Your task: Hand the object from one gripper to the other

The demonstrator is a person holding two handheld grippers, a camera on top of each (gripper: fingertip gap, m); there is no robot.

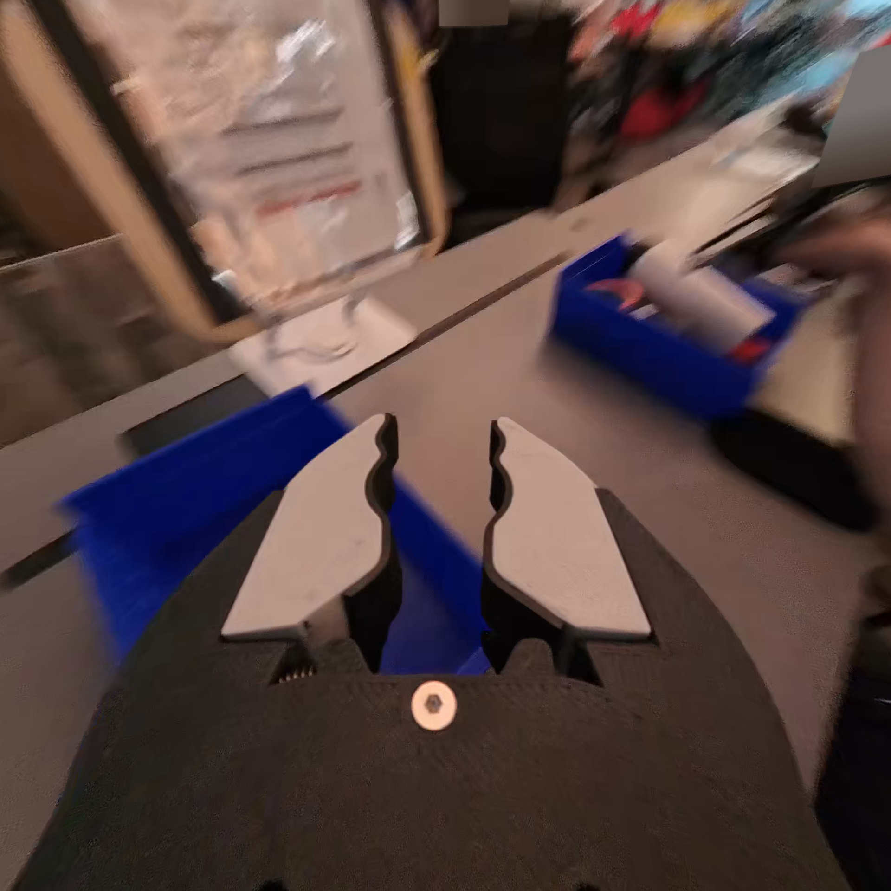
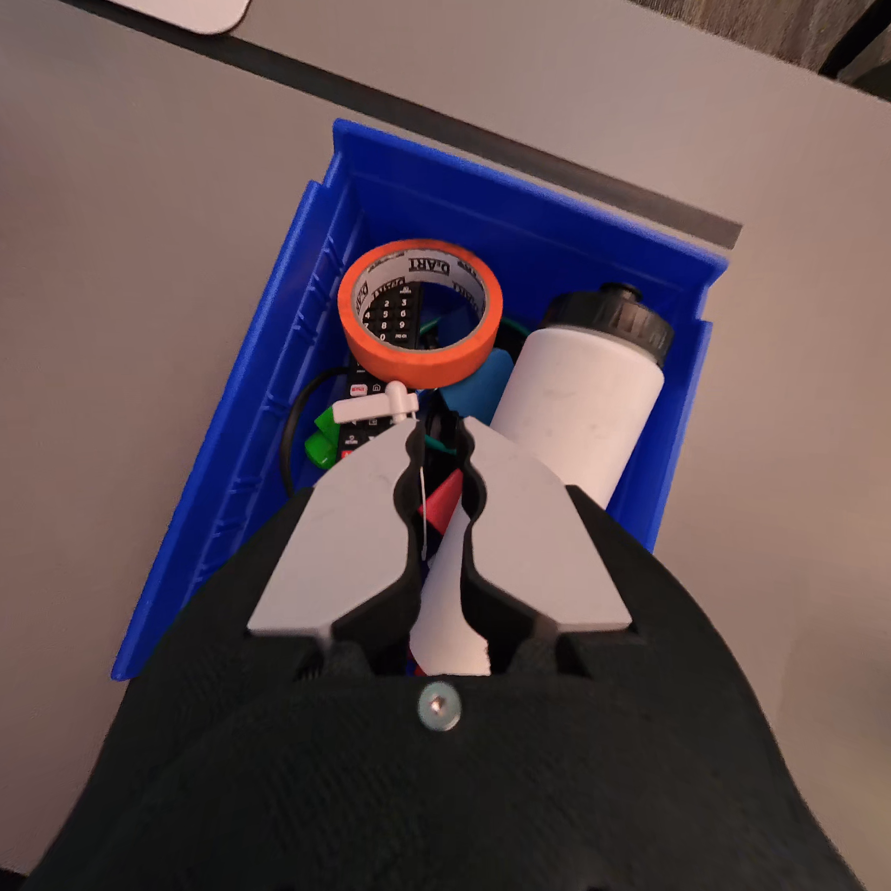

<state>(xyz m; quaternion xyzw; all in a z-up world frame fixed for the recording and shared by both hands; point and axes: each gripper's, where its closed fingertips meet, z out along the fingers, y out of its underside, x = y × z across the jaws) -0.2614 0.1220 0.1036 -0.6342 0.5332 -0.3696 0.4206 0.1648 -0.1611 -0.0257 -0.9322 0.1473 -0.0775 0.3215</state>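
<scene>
In the right wrist view my right gripper (image 2: 441, 423) hovers over a blue bin (image 2: 482, 193) full of objects. Its jaws stand narrowly apart with nothing gripped; a thin white thread hangs in the gap. An orange tape roll (image 2: 419, 357) lies on top of the pile just beyond the fingertips, over a black remote (image 2: 393, 313). A white bottle (image 2: 578, 400) with a black cap lies at the right. In the blurred left wrist view my left gripper (image 1: 443, 429) is open and empty above a second blue bin (image 1: 193, 506). The full bin (image 1: 651, 337) shows far right.
The bins stand on a grey table (image 2: 120, 241) with a dark seam (image 2: 530, 159). A white clip (image 2: 376, 405), green pieces (image 2: 320, 434) and a black cable (image 2: 294, 419) lie in the full bin. A dark blurred arm (image 1: 858, 270) is at the right edge. A framed board (image 1: 270, 159) stands behind the table. My right gripper is the nearer one to the white bottle (image 2: 578, 400): about 6 cm, against 60 cm.
</scene>
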